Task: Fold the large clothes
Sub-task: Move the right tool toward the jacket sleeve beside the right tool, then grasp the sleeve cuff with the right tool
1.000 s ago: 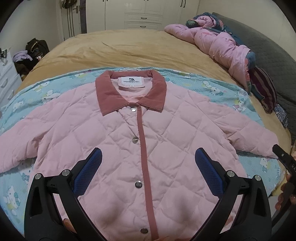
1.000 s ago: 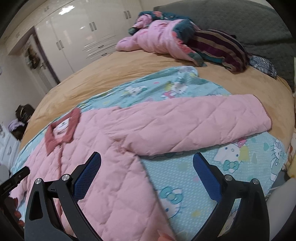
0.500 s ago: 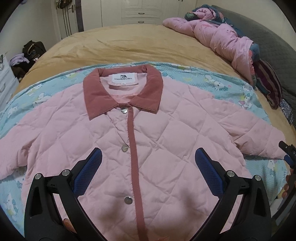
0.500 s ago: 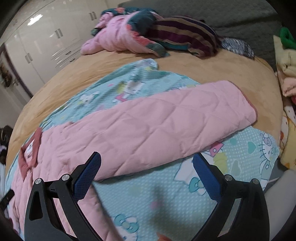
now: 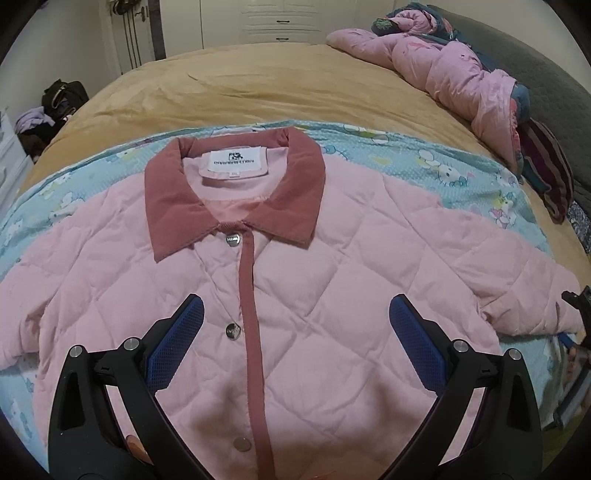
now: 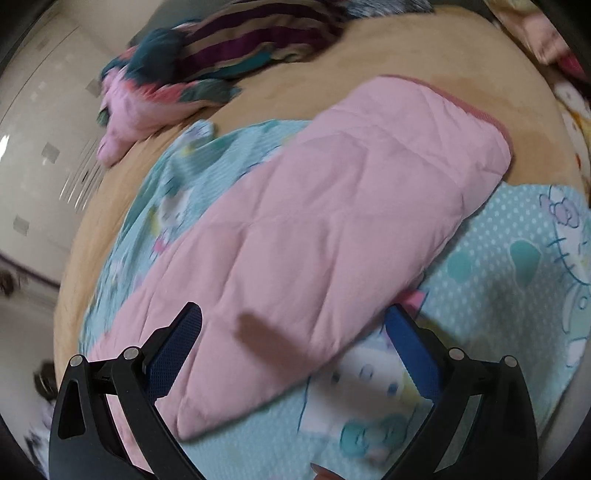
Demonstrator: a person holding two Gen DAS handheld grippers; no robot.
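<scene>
A pink quilted jacket (image 5: pixel 332 288) with a dusty-red collar (image 5: pixel 295 192) lies face up and buttoned on a blue cartoon-print sheet (image 5: pixel 461 173). Above its chest hovers my left gripper (image 5: pixel 295 325), open and holding nothing. The jacket's sleeve (image 6: pixel 332 236) stretches out flat in the right wrist view, its cuff (image 6: pixel 480 122) toward the upper right. My right gripper (image 6: pixel 293 332) is open low over that sleeve near the lower edge; it also shows at the far right edge of the left wrist view (image 5: pixel 576 306).
A tan bedspread (image 5: pixel 258 85) covers the bed. Bunched pink and striped bedding (image 5: pixel 461 81) lies along the grey headboard (image 5: pixel 535 62). White wardrobes (image 5: pixel 273 22) stand behind, with bags (image 5: pixel 62 99) on the floor at left. The right wrist view is motion-blurred.
My left gripper has come forward and lower toward the collar. The right gripper has swung right and down close over the sleeve, which now fills its view.
</scene>
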